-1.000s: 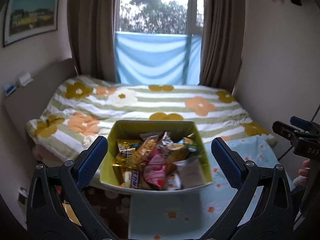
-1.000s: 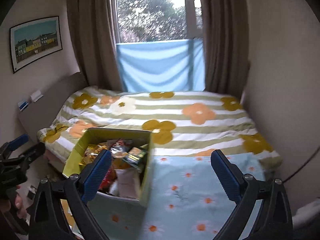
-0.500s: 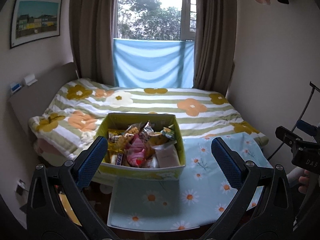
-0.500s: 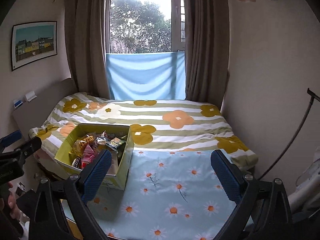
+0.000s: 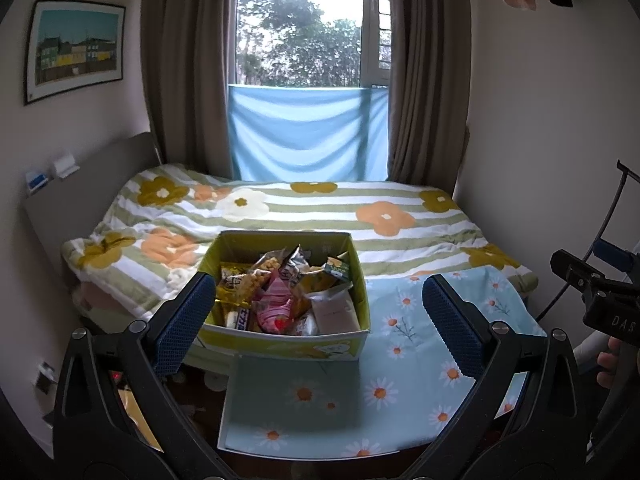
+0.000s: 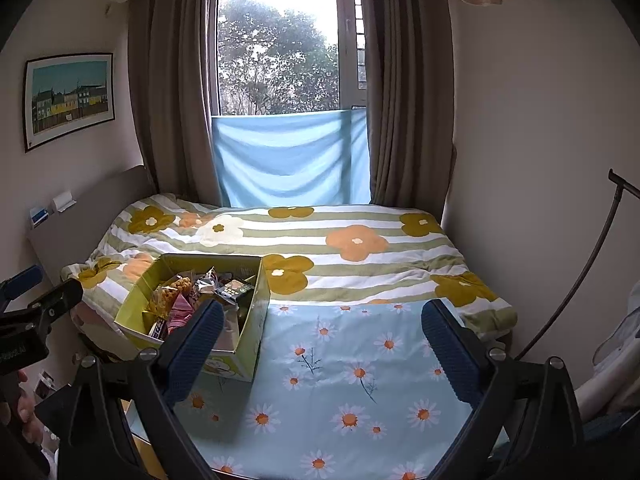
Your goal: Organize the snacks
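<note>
Grippers fill the bottom of both frames: the left gripper [image 5: 316, 308] and right gripper [image 6: 320, 336] each hang with jaws spread wide, grasping nothing. Past them a daisy-print cloth [image 6: 360, 368] covers a table. At its left edge, in the centre of the left wrist view, sits a yellow-green box [image 5: 280, 344] heaped with snacks [image 5: 280, 292]. Behind lies a bed with a flowered blanket [image 5: 320, 208], then brown curtains [image 6: 168, 92] and a window [image 6: 280, 48] at the top.
</note>
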